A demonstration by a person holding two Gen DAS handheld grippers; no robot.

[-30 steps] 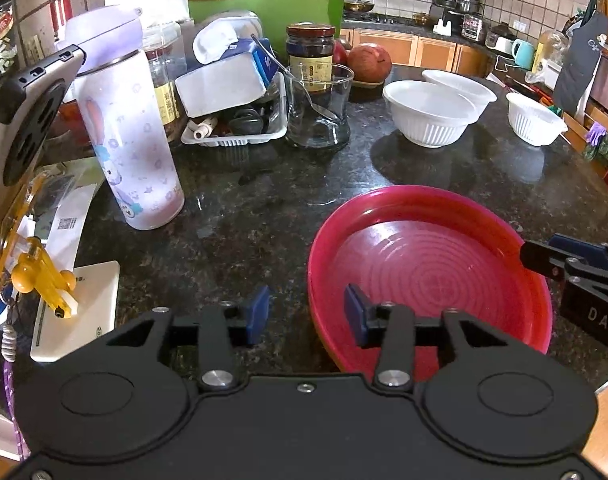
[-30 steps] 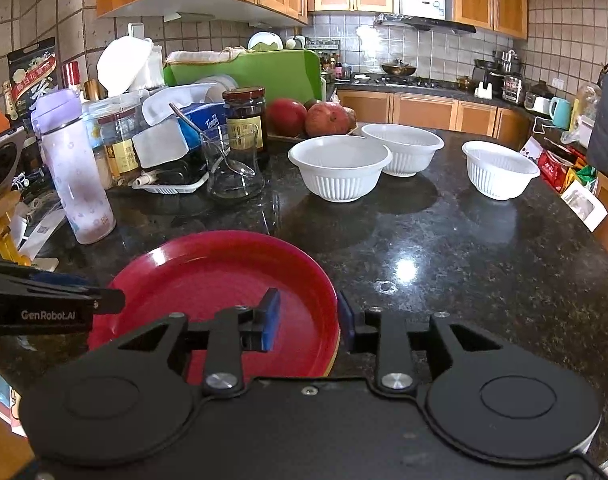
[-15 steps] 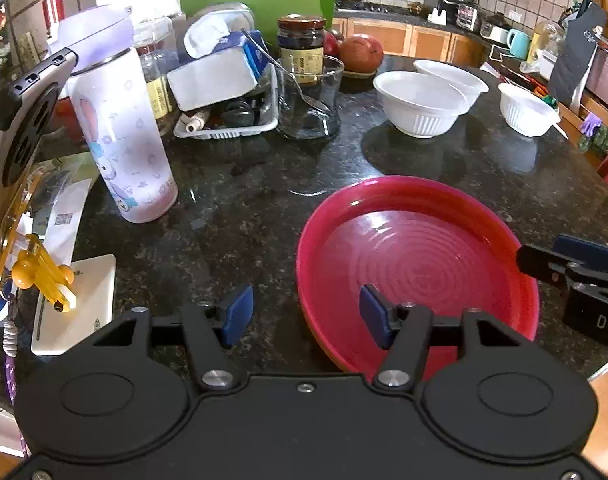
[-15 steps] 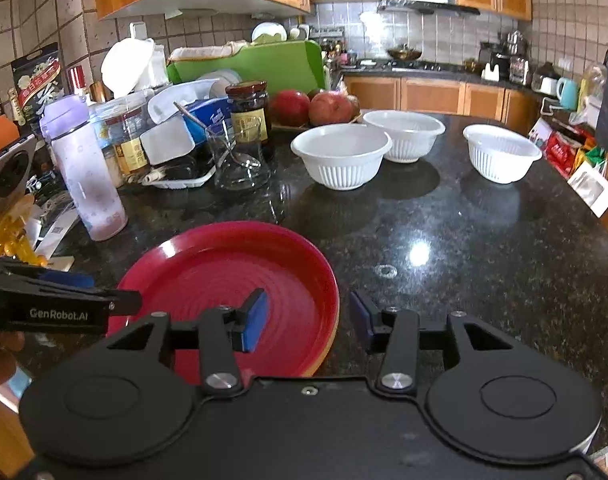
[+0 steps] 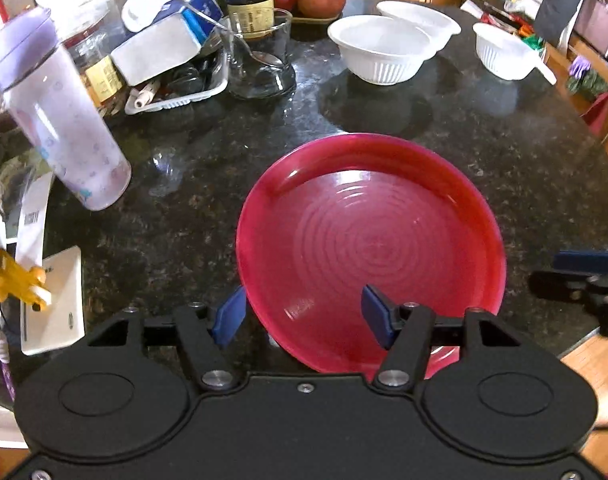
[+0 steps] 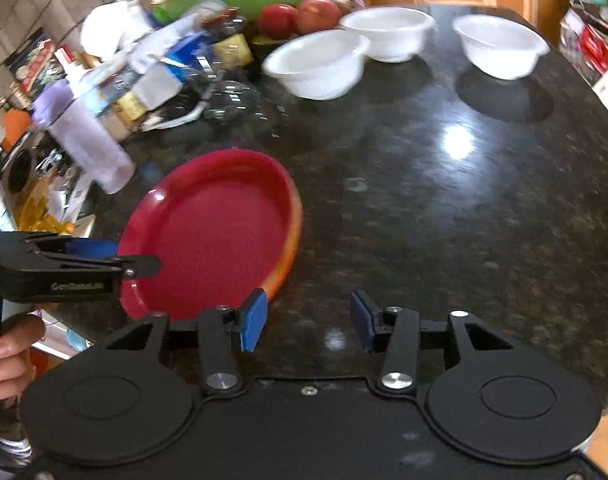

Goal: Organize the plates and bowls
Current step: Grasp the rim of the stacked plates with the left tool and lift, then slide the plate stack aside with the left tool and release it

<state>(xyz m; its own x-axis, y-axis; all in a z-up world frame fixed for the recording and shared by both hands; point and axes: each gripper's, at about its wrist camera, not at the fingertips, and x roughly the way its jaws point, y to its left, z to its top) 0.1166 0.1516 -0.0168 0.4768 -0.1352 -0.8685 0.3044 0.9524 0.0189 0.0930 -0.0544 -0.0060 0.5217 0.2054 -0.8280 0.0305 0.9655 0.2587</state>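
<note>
Red plate (image 5: 370,240): lies flat on the dark granite counter (image 5: 484,148), lower centre of the left wrist view; an orange rim under it in the right wrist view suggests a second plate beneath (not certain).
Left gripper (image 5: 304,314): jaws apart, straddling the plate's near rim, one blue pad outside the edge and one over the plate, holding nothing; probably set for an edge pinch.
Right gripper (image 6: 308,322): jaws apart and empty, above bare counter just right of the plate.
White bowls (image 5: 380,48): three, separate, upper right of the frame, two touching or nearly so.
Open room: bare counter between plate and bowls.
Crowded side: purple bottle (image 5: 64,120) and glass cup (image 5: 260,56), upper left.
</note>
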